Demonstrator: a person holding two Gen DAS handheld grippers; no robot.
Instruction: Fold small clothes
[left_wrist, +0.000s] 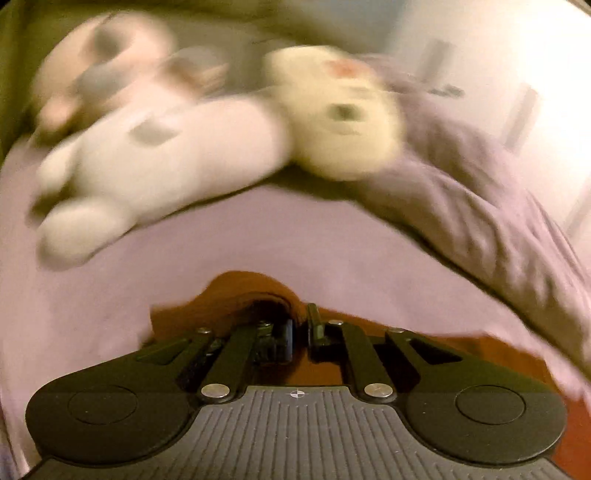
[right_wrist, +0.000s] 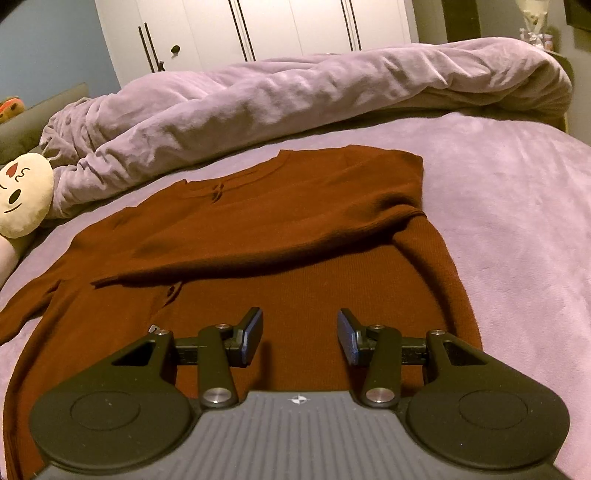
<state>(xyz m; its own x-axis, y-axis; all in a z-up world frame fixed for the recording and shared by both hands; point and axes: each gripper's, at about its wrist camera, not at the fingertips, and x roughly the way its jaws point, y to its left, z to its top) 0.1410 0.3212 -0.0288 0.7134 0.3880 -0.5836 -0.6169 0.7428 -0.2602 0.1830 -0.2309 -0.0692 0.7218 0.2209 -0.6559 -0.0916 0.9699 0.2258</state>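
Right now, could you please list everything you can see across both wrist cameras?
sweater: one, rust brown, spread flat on the bed, one sleeve folded across its chest.
bed sheet: one, lilac, under the sweater.
duvet: one, lilac, bunched along the far side of the bed.
round cushion: one, cream with a drawn face, at the duvet's left end.
plush toy: one, white with grey patches, blurred, beside the cushion.
wardrobe: one, white with dark handles, behind the bed.
left gripper: fingers shut on a fold of the sweater.
right gripper: fingers open, above the sweater's lower part.
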